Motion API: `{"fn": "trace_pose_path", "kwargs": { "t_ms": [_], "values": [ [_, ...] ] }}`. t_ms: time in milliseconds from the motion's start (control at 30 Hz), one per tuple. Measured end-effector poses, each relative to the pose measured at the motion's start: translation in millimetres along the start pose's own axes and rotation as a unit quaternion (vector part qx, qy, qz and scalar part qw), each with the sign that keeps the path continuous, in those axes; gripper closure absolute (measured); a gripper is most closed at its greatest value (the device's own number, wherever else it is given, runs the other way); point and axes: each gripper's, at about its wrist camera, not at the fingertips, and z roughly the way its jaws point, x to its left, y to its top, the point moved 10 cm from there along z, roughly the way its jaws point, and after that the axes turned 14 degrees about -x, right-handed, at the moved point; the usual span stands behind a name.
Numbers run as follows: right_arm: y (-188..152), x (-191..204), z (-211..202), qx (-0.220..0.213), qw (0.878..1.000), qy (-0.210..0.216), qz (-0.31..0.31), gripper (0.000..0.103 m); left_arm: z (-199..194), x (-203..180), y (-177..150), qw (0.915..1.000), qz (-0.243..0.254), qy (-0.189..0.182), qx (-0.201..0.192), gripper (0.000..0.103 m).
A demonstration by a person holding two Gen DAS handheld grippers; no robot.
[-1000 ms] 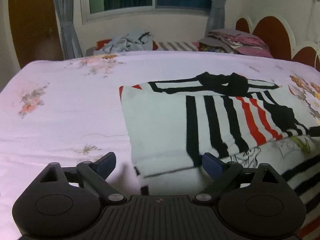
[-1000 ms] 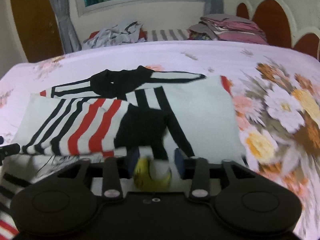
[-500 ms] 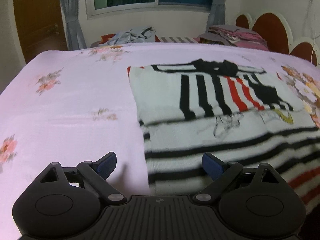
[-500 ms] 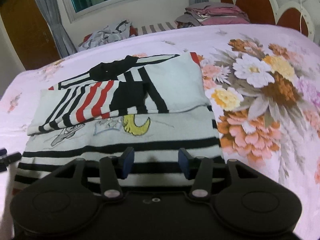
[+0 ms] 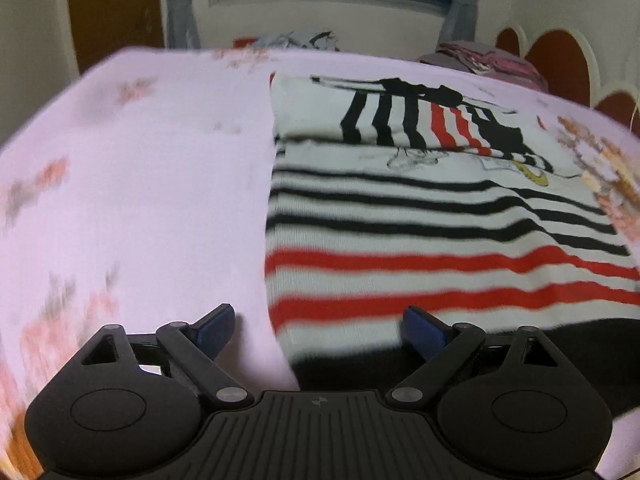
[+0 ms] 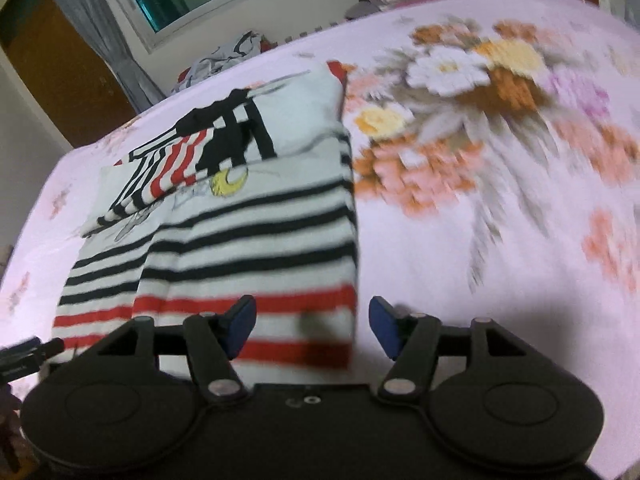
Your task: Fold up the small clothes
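A white shirt (image 5: pixel 420 208) with black and red stripes lies flat on the pink bed, both sleeves folded across its upper part (image 6: pixel 188 160). My left gripper (image 5: pixel 320 326) hovers at the shirt's near left corner. Its jaws are closing, with the hem's edge between the blue pads (image 5: pixel 216 324), which do not press on it. My right gripper (image 6: pixel 312 326) is over the near right corner (image 6: pixel 328 320). Its jaws are opening, the striped hem lies between them, and nothing is gripped.
The pink floral bed sheet (image 5: pixel 140 184) spreads wide to the left, and a large flower print (image 6: pixel 472 112) lies right of the shirt. Loose clothes (image 5: pixel 296 40) and a folded stack (image 5: pixel 488 60) sit at the far edge, by the red headboard (image 5: pixel 560 60).
Both grippers have drawn back from the folded sleeves to the shirt's near hem. The right jaws have widened and the left jaws have narrowed a little. The shirt lies as before.
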Motion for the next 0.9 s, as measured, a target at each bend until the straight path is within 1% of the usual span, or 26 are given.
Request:
{"fn": "trace_pose_path", "kwargs": {
  "t_ms": [67,167,200,333,400,500,567,667,700,767,833,867,900],
  "values": [
    [-13,-7,-5,0.011,1.000,0.019,0.021,0.041,-6,4,-16,0.9992,-0.031,-0.011,0.024,0.045],
    [-33,-11,-9,0.029,0.996,0.055,0.062,0.047,-17,3,-29,0.9961,-0.072,-0.041,0.031,0.046],
    [-40,-11,-11,0.034,0.994,0.069,0.079,0.048,-20,2,-33,0.9932,-0.094,-0.059,0.037,0.046],
    [-54,-7,-19,0.041,0.986,0.106,0.123,0.051,-29,-3,-45,0.9825,-0.153,-0.098,0.041,0.046],
    [-61,0,-21,0.053,0.983,0.122,0.128,0.056,-27,-1,-46,0.9743,-0.190,-0.113,0.042,0.046],
    [-64,8,-20,0.055,0.982,0.132,0.121,0.056,-21,6,-44,0.9616,-0.239,-0.129,0.040,0.046],
    [-61,9,-16,0.054,0.980,0.138,0.134,0.056,-14,10,-42,0.9553,-0.261,-0.134,0.039,0.047],
    [-54,7,-6,0.051,0.977,0.138,0.153,0.058,-2,16,-35,0.9492,-0.283,-0.133,0.033,0.047],
    [-51,8,-2,0.049,0.976,0.139,0.157,0.058,3,16,-32,0.9468,-0.289,-0.138,0.033,0.047],
    [-50,8,4,0.053,0.976,0.138,0.161,0.060,10,11,-30,0.9420,-0.294,-0.156,0.043,0.047],
    [-54,13,4,0.061,0.974,0.147,0.159,0.062,9,7,-31,0.9370,-0.295,-0.179,0.055,0.047],
    [-57,15,3,0.066,0.974,0.151,0.156,0.063,7,3,-33,0.9355,-0.292,-0.188,0.062,0.047],
    [-62,19,1,0.072,0.973,0.159,0.151,0.064,3,-2,-36,0.9357,-0.284,-0.198,0.069,0.047]
  ]
}}
